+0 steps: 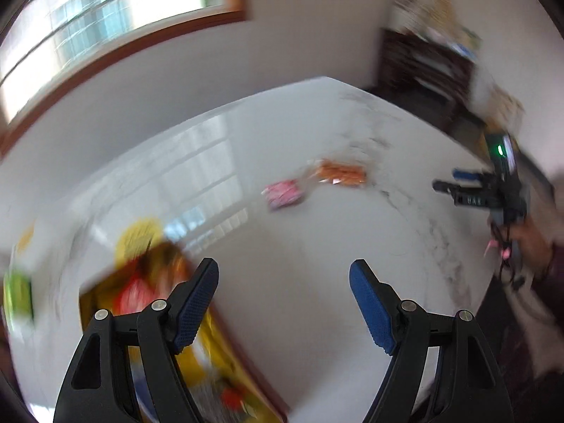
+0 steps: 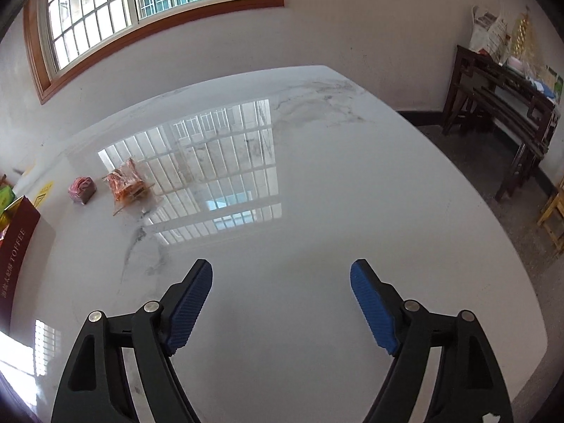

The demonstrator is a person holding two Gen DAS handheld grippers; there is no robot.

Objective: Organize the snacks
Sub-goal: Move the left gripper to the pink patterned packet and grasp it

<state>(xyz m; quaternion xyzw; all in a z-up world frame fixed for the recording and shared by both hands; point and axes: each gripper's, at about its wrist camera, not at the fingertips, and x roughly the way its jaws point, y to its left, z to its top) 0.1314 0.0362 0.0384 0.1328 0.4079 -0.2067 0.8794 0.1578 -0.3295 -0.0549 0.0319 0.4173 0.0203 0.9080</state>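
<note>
Glossy white marble worktop (image 2: 317, 211) under a barred window. Both claws are hanging wide open and empty: left claw (image 1: 283, 303), right claw (image 2: 281, 303). Pink snack pack (image 2: 82, 190) and orange snack packet (image 2: 127, 183) are lying just beyond the toffee box (image 2: 16, 246). Approach one pack squarely, jaws straddling it.

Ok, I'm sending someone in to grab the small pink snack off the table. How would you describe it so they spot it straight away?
Look at the white marble table under the barred window. Two loose snacks lie side by side on its left part. The pink snack is the small blocky one, left of the clear orange packet, which is longer and crinkly.
</note>
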